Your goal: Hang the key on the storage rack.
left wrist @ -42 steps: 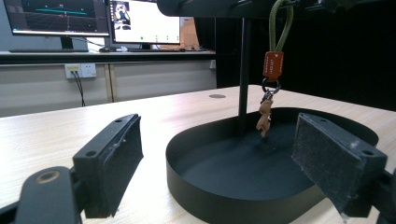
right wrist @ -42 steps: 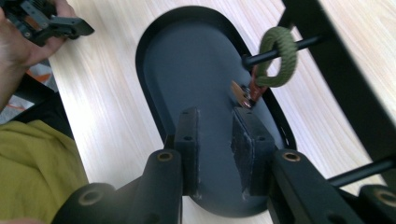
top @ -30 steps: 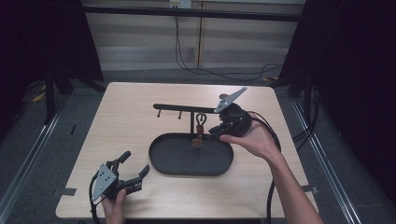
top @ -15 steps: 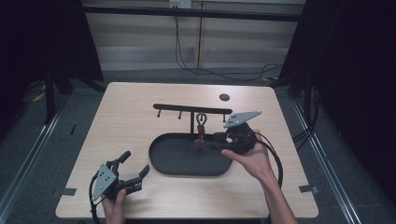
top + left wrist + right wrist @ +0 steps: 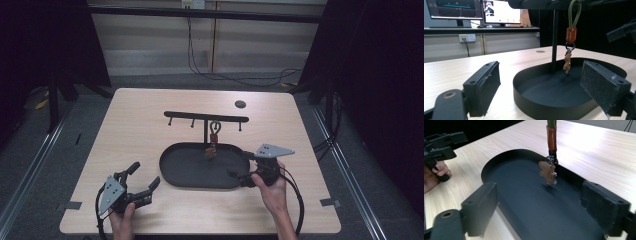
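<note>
A black oval tray [image 5: 185,177] sits in the middle of the light wood tabletop [image 5: 150,107]. A thin black stand [image 5: 206,118] rises from the back of the tray, with a bar across the top and small pegs under it. A keychain [image 5: 214,135] hangs from the bar on a green loop with an orange tag. At its end a little brown gingerbread man [image 5: 547,172] dangles just above the tray floor.

The right tool [image 5: 243,167] is at the right end of the tray, held in a hand [image 5: 272,192]. Its jaws are wide apart with nothing between them, and they point across the tray. The gingerbread man hangs ahead of them, near but not touching.

The left tool [image 5: 145,177] rests low at the front left of the tabletop, just beside the tray. Its jaws are wide apart too, and bare. In the left gripper view, the keychain hangs farther off, past the near rim.

A small dark round spot [image 5: 240,104] lies on the tabletop behind the stand.
</note>
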Available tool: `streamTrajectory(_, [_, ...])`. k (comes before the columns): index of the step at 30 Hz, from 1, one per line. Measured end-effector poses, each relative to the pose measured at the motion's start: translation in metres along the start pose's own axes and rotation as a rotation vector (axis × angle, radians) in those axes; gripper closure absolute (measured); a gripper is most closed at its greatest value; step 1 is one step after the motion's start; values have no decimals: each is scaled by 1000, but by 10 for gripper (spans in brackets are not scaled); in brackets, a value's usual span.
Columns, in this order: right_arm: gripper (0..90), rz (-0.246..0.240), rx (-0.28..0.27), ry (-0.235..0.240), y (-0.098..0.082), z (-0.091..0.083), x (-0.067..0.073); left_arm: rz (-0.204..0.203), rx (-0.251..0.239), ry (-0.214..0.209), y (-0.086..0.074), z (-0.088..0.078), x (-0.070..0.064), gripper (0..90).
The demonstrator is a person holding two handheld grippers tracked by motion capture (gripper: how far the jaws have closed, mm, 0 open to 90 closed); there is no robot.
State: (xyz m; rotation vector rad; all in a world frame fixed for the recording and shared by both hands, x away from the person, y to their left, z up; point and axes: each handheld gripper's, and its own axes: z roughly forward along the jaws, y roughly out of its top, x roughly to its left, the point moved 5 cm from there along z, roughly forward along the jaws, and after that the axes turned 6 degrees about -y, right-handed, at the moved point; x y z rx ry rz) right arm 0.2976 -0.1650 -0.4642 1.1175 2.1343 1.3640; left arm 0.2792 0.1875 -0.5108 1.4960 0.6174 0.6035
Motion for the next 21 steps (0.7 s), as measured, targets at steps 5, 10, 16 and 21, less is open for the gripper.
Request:
streamTrajectory(5, [157, 43, -80, -54, -20, -4, -5, 4, 4, -1, 0, 0, 0, 157])
streamTrajectory(10, [184, 35, -192, -194, -42, -3, -11, 0, 0, -1, 0, 0, 0, 157])
streamTrajectory(16, [203, 32, -279, -237, -60, -3, -8, -1, 1, 6, 0, 0, 0, 158])
streamTrajectory(21, [163, 27, -335, -224, -60, -7, -6, 0, 4, 5, 0, 0, 0, 159])
